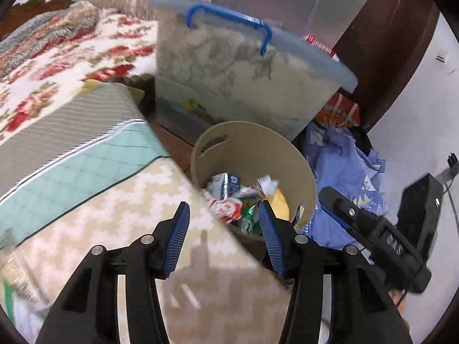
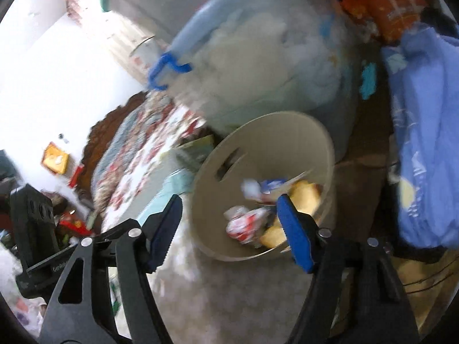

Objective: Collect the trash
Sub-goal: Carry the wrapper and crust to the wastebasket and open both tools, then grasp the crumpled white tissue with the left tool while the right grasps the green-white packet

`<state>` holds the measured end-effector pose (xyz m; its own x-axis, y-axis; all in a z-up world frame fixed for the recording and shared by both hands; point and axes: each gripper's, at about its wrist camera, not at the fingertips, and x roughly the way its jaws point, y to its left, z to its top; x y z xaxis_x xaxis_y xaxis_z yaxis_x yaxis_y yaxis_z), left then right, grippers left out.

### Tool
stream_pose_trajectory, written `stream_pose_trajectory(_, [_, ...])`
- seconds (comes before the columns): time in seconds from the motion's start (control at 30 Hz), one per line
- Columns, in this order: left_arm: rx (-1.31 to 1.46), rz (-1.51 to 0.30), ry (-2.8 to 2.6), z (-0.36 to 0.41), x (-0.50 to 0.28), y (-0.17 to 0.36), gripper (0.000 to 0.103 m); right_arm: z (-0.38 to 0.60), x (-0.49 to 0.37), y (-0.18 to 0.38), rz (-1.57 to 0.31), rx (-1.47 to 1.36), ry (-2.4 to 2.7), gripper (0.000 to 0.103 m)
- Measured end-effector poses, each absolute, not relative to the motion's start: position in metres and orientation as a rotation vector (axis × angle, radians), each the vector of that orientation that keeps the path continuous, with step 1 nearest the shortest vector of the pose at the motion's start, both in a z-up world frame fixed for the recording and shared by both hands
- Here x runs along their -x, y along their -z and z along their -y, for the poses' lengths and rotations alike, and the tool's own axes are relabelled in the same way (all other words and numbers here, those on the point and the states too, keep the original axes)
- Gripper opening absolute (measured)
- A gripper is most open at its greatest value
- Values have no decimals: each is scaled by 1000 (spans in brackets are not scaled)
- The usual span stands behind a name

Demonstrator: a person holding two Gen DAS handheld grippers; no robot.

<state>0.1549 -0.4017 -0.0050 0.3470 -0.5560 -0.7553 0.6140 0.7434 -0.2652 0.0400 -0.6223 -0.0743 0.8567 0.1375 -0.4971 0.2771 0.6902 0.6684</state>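
A beige round bin stands on the floor beside the bed. It holds a small carton, a red-and-white wrapper, crumpled foil and something yellow. My left gripper hangs open over the bin's near rim, with nothing between its blue pads. In the blurred right wrist view the bin is seen from the other side, with the wrapper inside it. My right gripper stands open above it, holding nothing. Its black body shows to the right of the bin.
A translucent storage box with a blue handle stands right behind the bin. The bed, with a floral cover and a patterned mat, borders it on the left. Blue cloth lies at its right, then a black device.
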Motion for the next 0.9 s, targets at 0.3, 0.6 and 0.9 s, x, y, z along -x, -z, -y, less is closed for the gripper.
stream_pose_trajectory(0.3, [11,-851,649,235,-103,-27,48,524,-77,63,-696,-742,-268,57])
stream_pose_trajectory(0.6, [102,-853,334,88,-89,-19,48,382,-139,73,-861,-540,-472,58])
stream_pose_trajectory(0.9, [209,-869,295,36,-99,-7,58,272,-80,64,-917,-299,-846,55])
